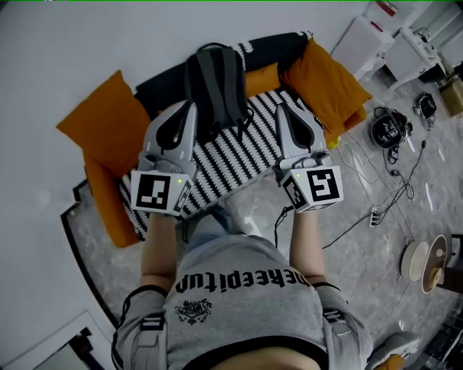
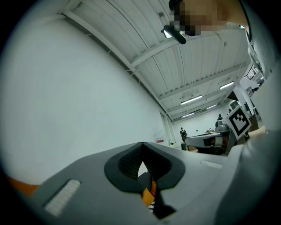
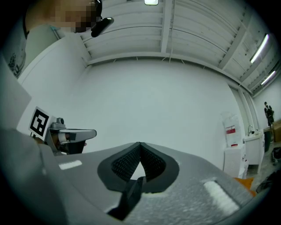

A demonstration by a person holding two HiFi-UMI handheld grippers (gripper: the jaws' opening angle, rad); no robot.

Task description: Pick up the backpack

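On the striped sofa [image 1: 239, 155], backpack [image 1: 215, 83] (dark)

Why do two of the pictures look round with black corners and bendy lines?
Left gripper view: the wide lens curves the white ceiling beams and darkens the corners. Right gripper view: same round bending, with a bright ceiling lamp glaring at the top. Head view: evenly lit and sharp; the black backpack on the black-and-white striped sofa shows clearly.

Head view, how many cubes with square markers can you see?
2: one black-and-white marker cube at the back of the left gripper, the other at the back of the right gripper. None seems hidden.
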